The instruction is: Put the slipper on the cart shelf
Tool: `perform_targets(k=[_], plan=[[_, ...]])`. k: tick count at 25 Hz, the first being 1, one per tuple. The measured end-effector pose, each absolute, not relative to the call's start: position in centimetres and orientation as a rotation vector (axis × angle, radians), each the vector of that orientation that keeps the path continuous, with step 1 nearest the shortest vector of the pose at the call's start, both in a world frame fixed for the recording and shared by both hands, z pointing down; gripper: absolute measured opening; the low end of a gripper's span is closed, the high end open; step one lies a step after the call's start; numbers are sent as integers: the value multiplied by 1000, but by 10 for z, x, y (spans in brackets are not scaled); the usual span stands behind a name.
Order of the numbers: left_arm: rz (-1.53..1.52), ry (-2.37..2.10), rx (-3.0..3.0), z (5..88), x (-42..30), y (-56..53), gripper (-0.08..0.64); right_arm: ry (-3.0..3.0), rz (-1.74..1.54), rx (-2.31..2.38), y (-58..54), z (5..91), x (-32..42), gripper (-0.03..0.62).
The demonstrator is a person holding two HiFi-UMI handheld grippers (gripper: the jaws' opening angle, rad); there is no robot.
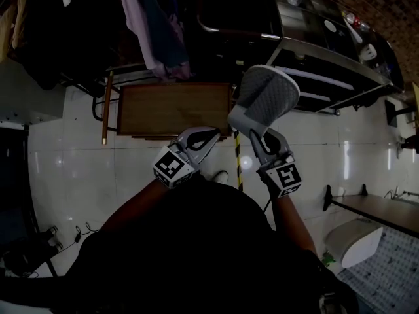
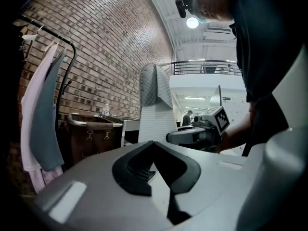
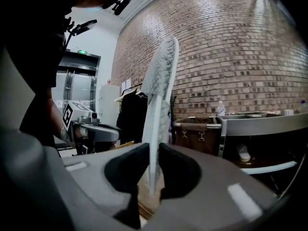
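Slipper (image 1: 265, 100), grey, is clamped by its lower end between the jaws of the right gripper (image 1: 254, 136) and is held upright in the air, toe up, seen edge-on in the right gripper view; it is found above the tiled floor (image 1: 78, 169), near the steel cart (image 1: 327, 69) but on none of its shelves. The left gripper (image 1: 211, 135) is held just beside the right one, jaws closed together with nothing between them. A brown trolley (image 1: 173, 110) is seen beyond both grippers, with hung clothes (image 1: 154, 25) above it in the head view.
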State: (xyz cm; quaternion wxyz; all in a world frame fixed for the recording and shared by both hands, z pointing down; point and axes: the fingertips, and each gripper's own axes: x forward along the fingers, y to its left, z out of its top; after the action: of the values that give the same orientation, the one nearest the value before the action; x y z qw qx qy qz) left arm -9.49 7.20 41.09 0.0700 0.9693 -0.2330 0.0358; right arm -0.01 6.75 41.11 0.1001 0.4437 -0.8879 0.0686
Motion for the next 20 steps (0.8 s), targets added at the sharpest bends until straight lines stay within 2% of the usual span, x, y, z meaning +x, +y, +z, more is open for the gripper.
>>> perform_targets(k=[20], plan=[[129,-610,2961,416,-61,70,2,-2585,352,1326,71,436,24,63]])
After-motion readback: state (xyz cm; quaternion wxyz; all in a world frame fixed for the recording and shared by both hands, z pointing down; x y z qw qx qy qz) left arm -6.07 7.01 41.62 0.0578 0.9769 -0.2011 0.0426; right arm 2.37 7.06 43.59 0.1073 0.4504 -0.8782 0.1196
